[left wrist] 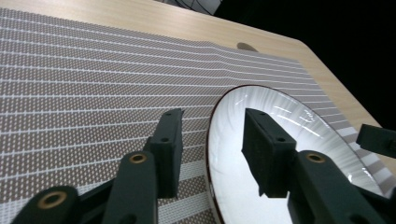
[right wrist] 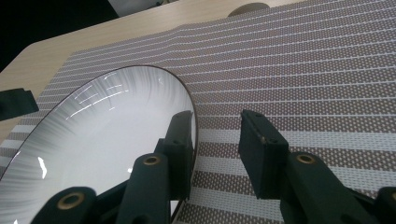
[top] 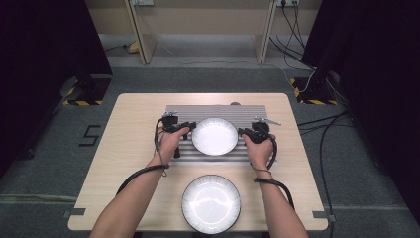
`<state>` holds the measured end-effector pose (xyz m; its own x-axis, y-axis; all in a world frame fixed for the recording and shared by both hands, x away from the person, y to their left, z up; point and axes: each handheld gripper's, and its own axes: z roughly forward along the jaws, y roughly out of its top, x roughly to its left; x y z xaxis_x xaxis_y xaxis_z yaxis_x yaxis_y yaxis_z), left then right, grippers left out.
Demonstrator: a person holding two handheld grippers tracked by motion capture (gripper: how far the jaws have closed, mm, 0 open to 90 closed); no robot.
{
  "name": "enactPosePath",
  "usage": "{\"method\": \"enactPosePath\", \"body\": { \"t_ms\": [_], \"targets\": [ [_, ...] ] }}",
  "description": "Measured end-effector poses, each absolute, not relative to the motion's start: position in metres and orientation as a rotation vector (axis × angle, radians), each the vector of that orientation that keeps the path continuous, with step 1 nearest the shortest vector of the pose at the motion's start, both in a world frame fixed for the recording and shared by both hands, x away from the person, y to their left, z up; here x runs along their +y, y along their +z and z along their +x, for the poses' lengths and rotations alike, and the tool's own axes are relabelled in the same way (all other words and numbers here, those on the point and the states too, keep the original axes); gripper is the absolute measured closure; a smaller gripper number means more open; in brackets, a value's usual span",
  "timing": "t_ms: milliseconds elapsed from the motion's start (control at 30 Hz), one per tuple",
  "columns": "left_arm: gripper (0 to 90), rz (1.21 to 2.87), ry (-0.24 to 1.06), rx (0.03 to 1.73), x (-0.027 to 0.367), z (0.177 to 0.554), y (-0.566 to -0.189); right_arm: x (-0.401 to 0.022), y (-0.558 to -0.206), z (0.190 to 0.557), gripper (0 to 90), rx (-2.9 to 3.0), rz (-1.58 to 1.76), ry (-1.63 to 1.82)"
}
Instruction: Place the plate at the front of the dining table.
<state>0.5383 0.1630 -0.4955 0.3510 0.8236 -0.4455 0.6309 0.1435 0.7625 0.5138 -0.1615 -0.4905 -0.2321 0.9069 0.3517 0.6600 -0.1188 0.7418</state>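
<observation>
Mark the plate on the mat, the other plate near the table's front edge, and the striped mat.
Plate on mat (top: 214, 136), high view, its white centre.
Front plate (top: 211, 204), high view, its white centre.
Mat (left wrist: 93, 88), left gripper view, bare woven stripes left of the plate.

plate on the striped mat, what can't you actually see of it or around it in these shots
- Plate on the mat: in the left gripper view its lower edge is cut off by the frame and partly covered by the left claw.
- Same plate, right gripper view: its near-left part runs off the frame, and the right claw covers some rim.
- Striped placemat: the patch under the plate is hidden.
- Front plate: the high view's bottom edge clips its rim.
</observation>
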Motion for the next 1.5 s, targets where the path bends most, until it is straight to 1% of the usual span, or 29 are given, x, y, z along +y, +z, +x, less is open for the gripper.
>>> {"method": "enactPosePath", "body": {
  "t_ms": [67,167,267,333,667,767,933,1200,1500],
  "targets": [
    [53.3,1.576,0.25,1.337,0.165,0.538,-0.491,-0.164,-0.489,0.512,62.4,1.872,1.749,1.276],
    [49.2,1.587,0.243,1.317,0.167,0.535,-0.488,-0.168,-0.486,0.508,59.4,1.865,1.759,1.291],
    [47.5,1.603,0.273,1.289,0.171,0.532,-0.485,-0.171,-0.482,0.503,58.3,1.867,1.76,1.295],
    [44.4,1.603,0.263,1.29,0.173,0.528,-0.484,-0.173,-0.479,0.501,58.0,1.872,1.743,1.297],
    [38.4,1.603,0.246,1.233,0.179,0.51,-0.471,-0.183,-0.473,0.488,57.1,1.876,1.727,1.284],
    [33.4,1.602,0.242,1.244,0.181,0.507,-0.47,-0.186,-0.472,0.485,56.7,1.869,1.729,1.287],
    [33.5,1.605,0.227,1.227,0.184,0.501,-0.467,-0.191,-0.47,0.477,56.5,1.865,1.73,1.293],
    [34.1,1.621,0.26,1.19,0.186,0.489,-0.461,-0.196,-0.468,0.469,56.1,1.865,1.738,1.304],
    [34.3,1.646,0.267,1.173,0.197,0.478,-0.46,-0.198,-0.466,0.462,55.0,1.875,1.736,1.308]
  ]
}}
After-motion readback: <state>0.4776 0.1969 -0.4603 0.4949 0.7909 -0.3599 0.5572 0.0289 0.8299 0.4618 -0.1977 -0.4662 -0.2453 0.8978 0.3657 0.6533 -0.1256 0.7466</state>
